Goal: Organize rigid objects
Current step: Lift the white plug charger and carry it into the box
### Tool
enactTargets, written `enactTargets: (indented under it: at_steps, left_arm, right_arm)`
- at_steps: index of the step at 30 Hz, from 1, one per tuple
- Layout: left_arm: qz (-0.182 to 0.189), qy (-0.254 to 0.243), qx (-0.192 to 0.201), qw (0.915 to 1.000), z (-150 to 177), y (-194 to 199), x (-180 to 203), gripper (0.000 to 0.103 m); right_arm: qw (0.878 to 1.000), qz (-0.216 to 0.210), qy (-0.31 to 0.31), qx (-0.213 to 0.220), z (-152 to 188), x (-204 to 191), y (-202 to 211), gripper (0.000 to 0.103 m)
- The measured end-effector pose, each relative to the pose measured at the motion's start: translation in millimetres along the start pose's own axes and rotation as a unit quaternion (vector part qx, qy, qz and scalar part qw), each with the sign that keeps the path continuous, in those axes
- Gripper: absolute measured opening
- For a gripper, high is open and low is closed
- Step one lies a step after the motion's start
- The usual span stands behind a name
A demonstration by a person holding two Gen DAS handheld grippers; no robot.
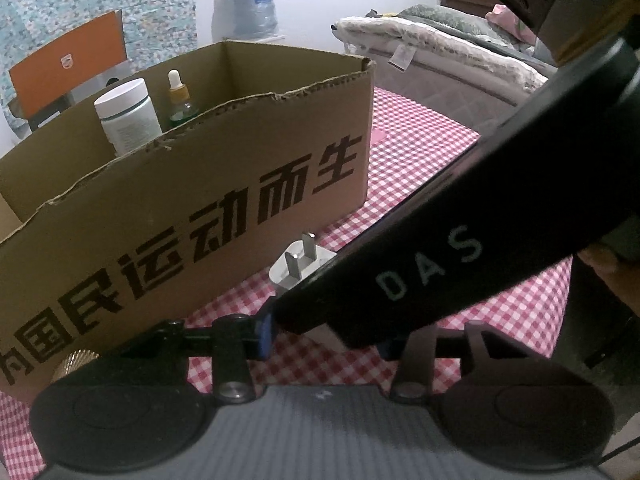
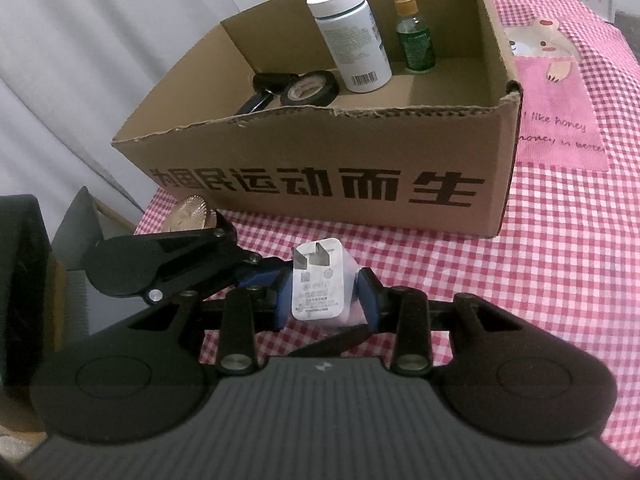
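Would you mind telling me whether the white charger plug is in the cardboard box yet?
Not yet: the white charger plug sits outside the cardboard box, clamped in the right claw above the checked cloth.

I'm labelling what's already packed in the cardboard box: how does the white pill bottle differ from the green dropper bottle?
The white pill bottle is wider and taller than the green dropper bottle. The pill bottle is opaque white with a flat cap and a barcode label; the dropper bottle is green glass with a narrow white bulb on a yellowish collar. Both stand upright, side by side near the far wall of the cardboard box.
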State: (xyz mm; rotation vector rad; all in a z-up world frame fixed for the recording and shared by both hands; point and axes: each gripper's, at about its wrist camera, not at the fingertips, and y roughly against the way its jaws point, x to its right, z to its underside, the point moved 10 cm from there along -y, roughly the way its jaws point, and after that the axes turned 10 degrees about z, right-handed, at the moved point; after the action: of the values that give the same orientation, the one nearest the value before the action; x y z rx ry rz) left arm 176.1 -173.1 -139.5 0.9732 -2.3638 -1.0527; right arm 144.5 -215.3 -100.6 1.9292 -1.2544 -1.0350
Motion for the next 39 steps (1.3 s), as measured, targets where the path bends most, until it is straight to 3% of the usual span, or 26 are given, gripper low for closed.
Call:
enactTargets:
  at_steps: [17, 27, 39]
  left_arm:
    - [0.003, 0.023, 0.002, 0.9997, -2.8, -3.1, -6.4, 0.049]
    - [-0.001, 0.019, 0.002, 0.9998, -4.5, -1.1, -6.9, 0.047]
    - [-0.004, 0.012, 0.037, 0.9993, -14.9, 27.3, 1.0, 0.047]
  right_arm:
    - [1.000, -0.007, -0.014, -0.001, -5.2, 4.7, -8.4, 0.037]
    - [1.000, 0.003, 0.000, 0.008, -6.0, 1.8, -4.7, 0.033]
    - [0.999, 0.017, 0.025, 0.036, -9.1, -10.1, 25.1, 0.033]
